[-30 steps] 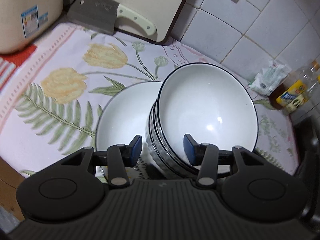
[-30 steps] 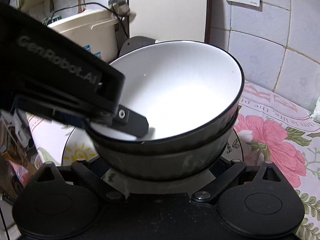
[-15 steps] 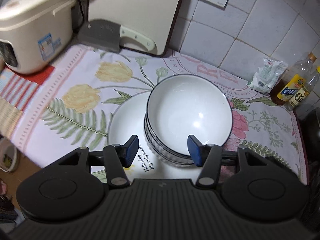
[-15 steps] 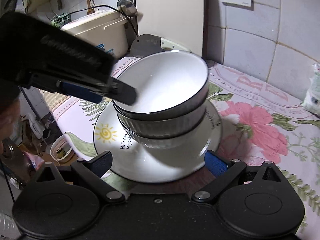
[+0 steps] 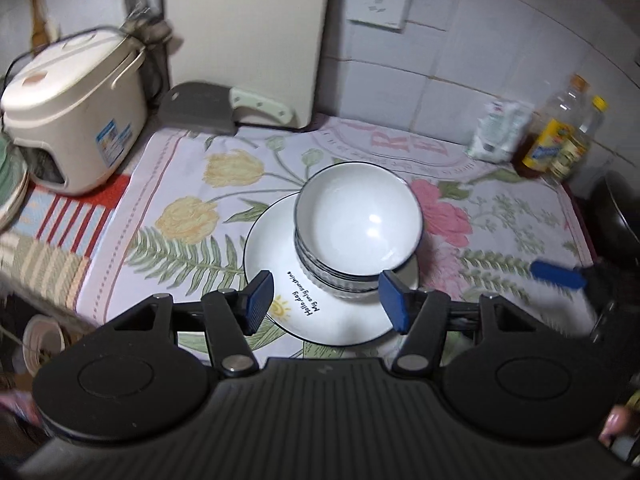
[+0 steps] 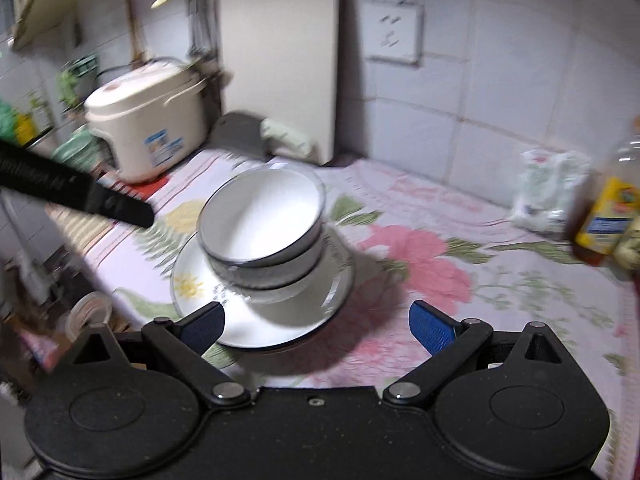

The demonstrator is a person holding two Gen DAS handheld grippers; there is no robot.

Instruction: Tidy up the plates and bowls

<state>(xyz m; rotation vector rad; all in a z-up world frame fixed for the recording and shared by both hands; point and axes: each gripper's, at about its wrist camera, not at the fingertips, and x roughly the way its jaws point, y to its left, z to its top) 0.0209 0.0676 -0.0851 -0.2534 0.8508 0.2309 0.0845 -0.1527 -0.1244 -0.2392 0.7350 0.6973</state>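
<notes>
A stack of white bowls with dark rims (image 5: pixel 358 222) sits on a white plate (image 5: pixel 280 256) with a sun drawing and writing, on the flowered cloth. The stack also shows in the right wrist view (image 6: pixel 262 220), on the plate (image 6: pixel 200 280). My left gripper (image 5: pixel 326 300) is open and empty, above and in front of the plate. My right gripper (image 6: pixel 316 326) is open and empty, in front of the plate; one of its blue fingertips (image 5: pixel 556 274) shows at the right of the left wrist view.
A rice cooker (image 5: pixel 76 120) stands at the left. A cleaver (image 5: pixel 200 108) and a cutting board (image 5: pixel 244 36) lean on the tiled wall. A white bag (image 5: pixel 500 130) and oil bottles (image 5: pixel 560 140) stand at the back right. A dark pan (image 5: pixel 616 216) sits at the right edge.
Both grippers have let go of the bowls and drawn back and up. The bowl stack now rests on the plate, farther from both cameras.
</notes>
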